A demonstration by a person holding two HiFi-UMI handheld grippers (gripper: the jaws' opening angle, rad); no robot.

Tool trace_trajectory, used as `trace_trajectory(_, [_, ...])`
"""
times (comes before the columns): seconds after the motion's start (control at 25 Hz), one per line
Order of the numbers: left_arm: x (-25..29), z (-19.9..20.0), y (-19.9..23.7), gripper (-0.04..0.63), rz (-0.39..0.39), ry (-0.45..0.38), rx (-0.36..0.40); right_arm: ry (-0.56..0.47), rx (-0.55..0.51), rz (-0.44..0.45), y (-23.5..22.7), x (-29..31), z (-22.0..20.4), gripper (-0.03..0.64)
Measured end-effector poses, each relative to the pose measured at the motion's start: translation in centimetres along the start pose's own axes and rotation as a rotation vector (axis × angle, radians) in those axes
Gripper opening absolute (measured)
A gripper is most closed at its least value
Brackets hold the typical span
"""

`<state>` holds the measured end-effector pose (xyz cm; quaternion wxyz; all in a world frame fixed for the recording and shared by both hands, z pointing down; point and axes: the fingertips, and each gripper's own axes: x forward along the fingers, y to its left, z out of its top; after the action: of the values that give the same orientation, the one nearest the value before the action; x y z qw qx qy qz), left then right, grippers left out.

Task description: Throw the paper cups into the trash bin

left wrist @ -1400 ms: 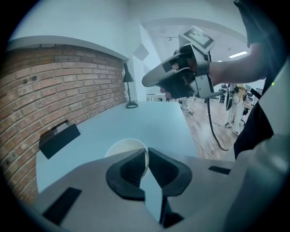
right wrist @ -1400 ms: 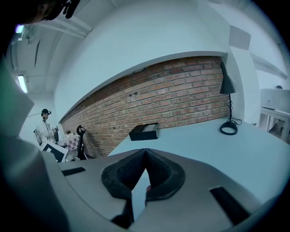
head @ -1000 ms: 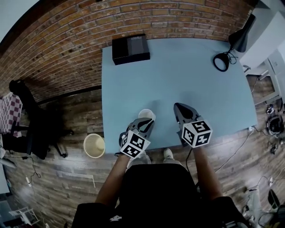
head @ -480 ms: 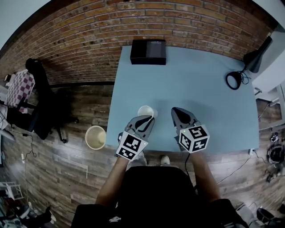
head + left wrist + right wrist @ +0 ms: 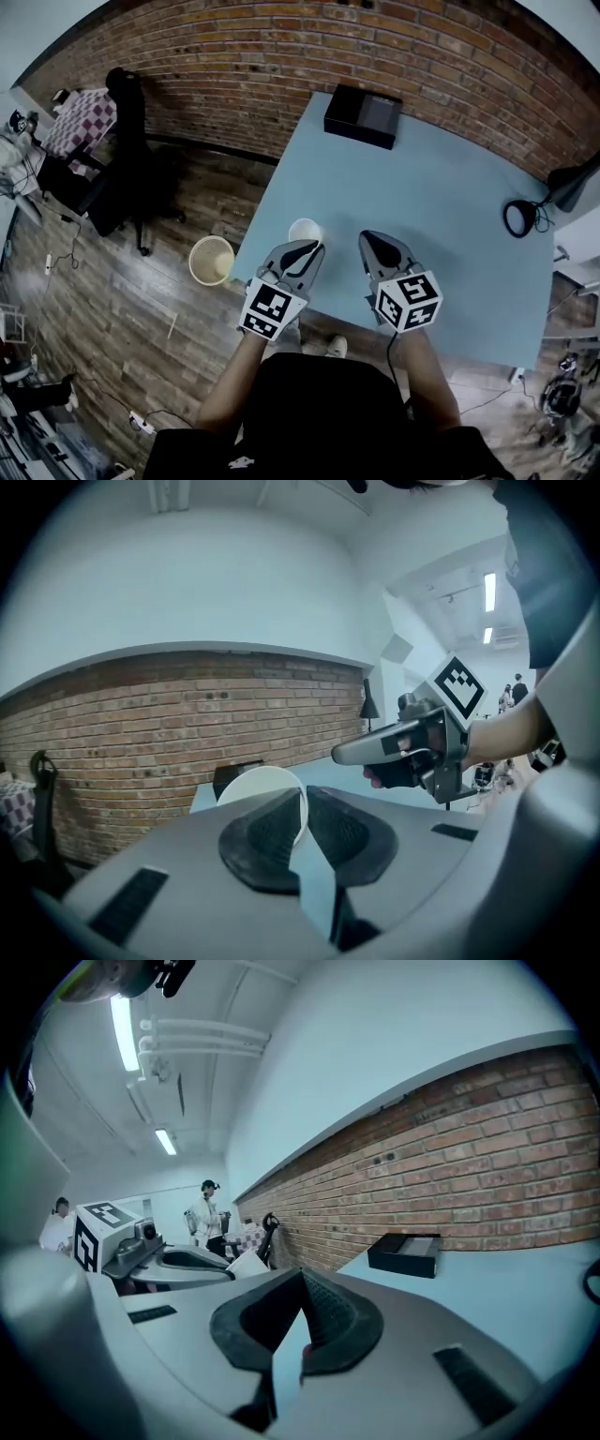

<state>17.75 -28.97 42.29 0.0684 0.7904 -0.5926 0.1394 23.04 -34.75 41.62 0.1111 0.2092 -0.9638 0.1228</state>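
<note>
Left hand-held gripper partly hides the paper cup.

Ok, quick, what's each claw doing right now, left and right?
Left claw: closed on the rim of the paper cup.
Right claw: closed, nothing in it.

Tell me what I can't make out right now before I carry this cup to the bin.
Cup: left gripper view shows only part of its rim; the left gripper's shut jaws cover the rest.
Bin: contents too small to tell in head view; absent from both gripper views.
Table, part of near edge: head view, hidden under the left gripper, right gripper and the person's body.
Lamp: cut by the head view's right edge.
</note>
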Motion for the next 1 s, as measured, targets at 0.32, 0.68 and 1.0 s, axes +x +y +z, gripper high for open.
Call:
trace_trajectory(0.32, [-4.4, 0.6, 1.0, 0.031, 0.167, -0.036, -0.039, 0.000, -0.065, 0.165, 4.3, 1.0, 0.9, 0.005])
trace_trajectory(0.68, [-9.6, 1.1, 1.6, 0.031, 0.348, -0.081, -0.086, 0.007, -0.120, 0.348, 9.0, 1.1, 0.8, 0.005])
trace_trajectory(1.0, [-13.7, 0.8, 2.0, 0.031, 0.439, -0.102, -0.105, 0.005, -0.146, 0.432, 13.2, 1.3, 1.1, 0.003])
